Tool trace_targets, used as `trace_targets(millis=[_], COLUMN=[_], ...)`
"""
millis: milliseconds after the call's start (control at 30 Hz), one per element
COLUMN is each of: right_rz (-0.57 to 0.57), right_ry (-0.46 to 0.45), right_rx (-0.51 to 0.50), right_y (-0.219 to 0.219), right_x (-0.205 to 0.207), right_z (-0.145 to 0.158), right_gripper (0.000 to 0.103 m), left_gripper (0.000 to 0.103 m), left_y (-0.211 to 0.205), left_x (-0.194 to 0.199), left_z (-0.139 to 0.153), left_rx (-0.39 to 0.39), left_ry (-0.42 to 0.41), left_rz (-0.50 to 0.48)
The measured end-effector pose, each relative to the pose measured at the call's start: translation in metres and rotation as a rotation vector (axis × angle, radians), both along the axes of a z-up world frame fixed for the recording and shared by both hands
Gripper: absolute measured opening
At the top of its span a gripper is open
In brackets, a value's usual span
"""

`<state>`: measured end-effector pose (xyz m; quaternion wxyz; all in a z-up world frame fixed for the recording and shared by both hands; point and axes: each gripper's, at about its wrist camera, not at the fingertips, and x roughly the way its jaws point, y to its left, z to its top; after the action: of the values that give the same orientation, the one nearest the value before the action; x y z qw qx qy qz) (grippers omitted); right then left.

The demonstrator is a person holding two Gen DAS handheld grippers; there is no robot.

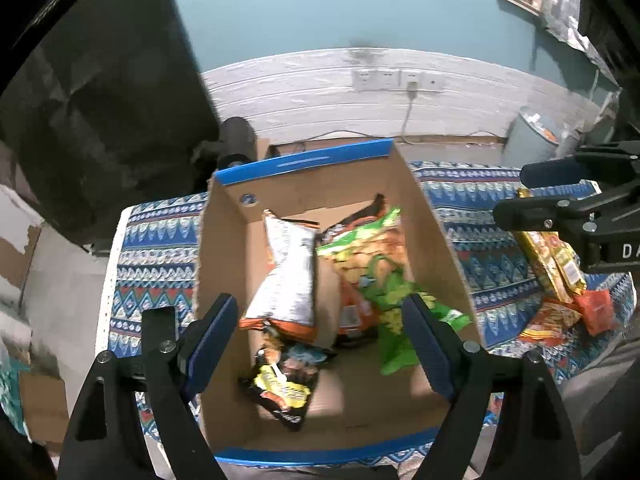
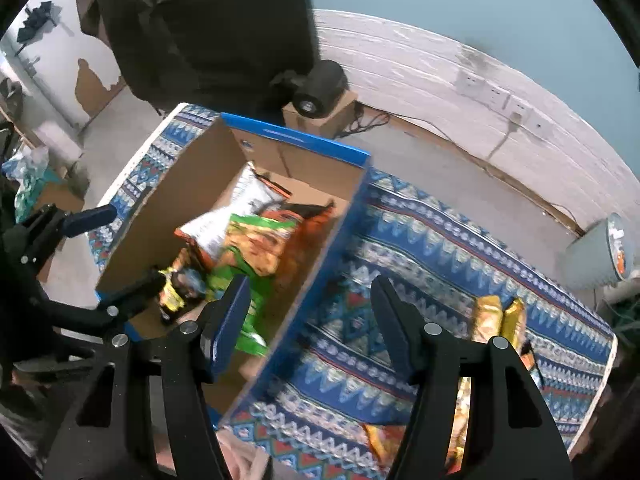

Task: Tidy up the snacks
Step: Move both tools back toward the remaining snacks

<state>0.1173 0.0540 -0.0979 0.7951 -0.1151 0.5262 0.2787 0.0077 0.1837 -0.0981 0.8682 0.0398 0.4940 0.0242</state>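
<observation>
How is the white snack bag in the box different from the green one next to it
The white snack bag has an orange lower edge and lies along the left of the cardboard box; the green snack bag is bright green with yellow-orange print and sits to its right. The white one lies fairly flat on the floor; the green one rests across an orange packet. Both lie inside the box, untouched.

Both wrist views look steeply down, close above, sharing the cardboard box (image 1: 436,216) on the patterned cloth (image 2: 440,240).
</observation>
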Motion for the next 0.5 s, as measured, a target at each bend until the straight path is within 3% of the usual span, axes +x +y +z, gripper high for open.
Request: trace_targets(millis=[500], right_rz=[-0.063], right_ry=[0.012], right_rx=[-0.085], right_y=[-0.106], right_x=[-0.024], right_z=[-0.008], right_gripper=[0.063], left_gripper=[0.085], left_y=[-0.099], left_x=[0.002], left_z=[-0.001], left_rx=[-0.029], left_ry=[0.048], left_rz=[-0.221])
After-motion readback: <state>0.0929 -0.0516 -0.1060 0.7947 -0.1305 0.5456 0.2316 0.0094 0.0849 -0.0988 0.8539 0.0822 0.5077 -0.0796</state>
